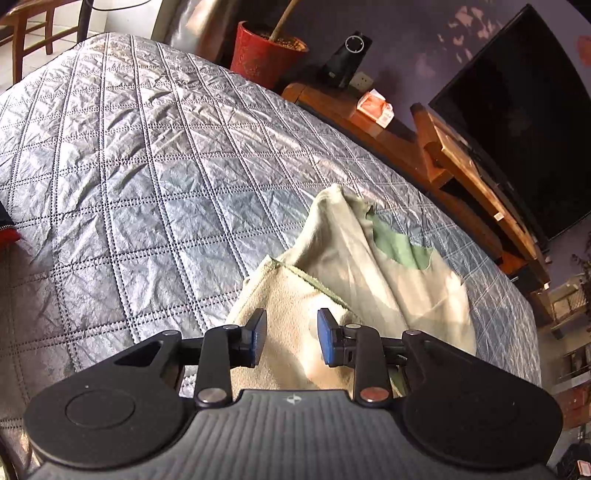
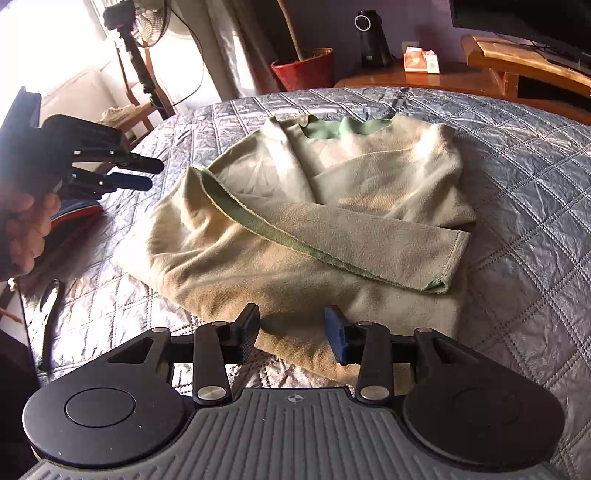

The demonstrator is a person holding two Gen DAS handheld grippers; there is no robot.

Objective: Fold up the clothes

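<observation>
A pale beige-green fleece sweater (image 2: pixel 295 206) lies partly folded on the quilted grey bedspread (image 2: pixel 517 177), one sleeve (image 2: pixel 369 243) laid across its body and the green inside of the collar showing at the far end. My right gripper (image 2: pixel 293 334) hovers open over the sweater's near edge, nothing pinched between its blue pads. My left gripper (image 1: pixel 291 338) stands open above the sweater's (image 1: pixel 369 266) left side, pads apart and free of cloth. In the right wrist view the left gripper (image 2: pixel 147 173) shows at the left, held by a hand (image 2: pixel 26 229), beside the sweater.
A red and blue item (image 2: pixel 77 218) and a black strap (image 2: pixel 51 314) lie on the bed's left. Beyond the bed stand a red plant pot (image 2: pixel 306 70), a black speaker (image 2: pixel 373 40), a wooden bench (image 1: pixel 461 162) with a television (image 1: pixel 517 110), a fan (image 2: pixel 147 22) and a chair (image 1: pixel 26 29).
</observation>
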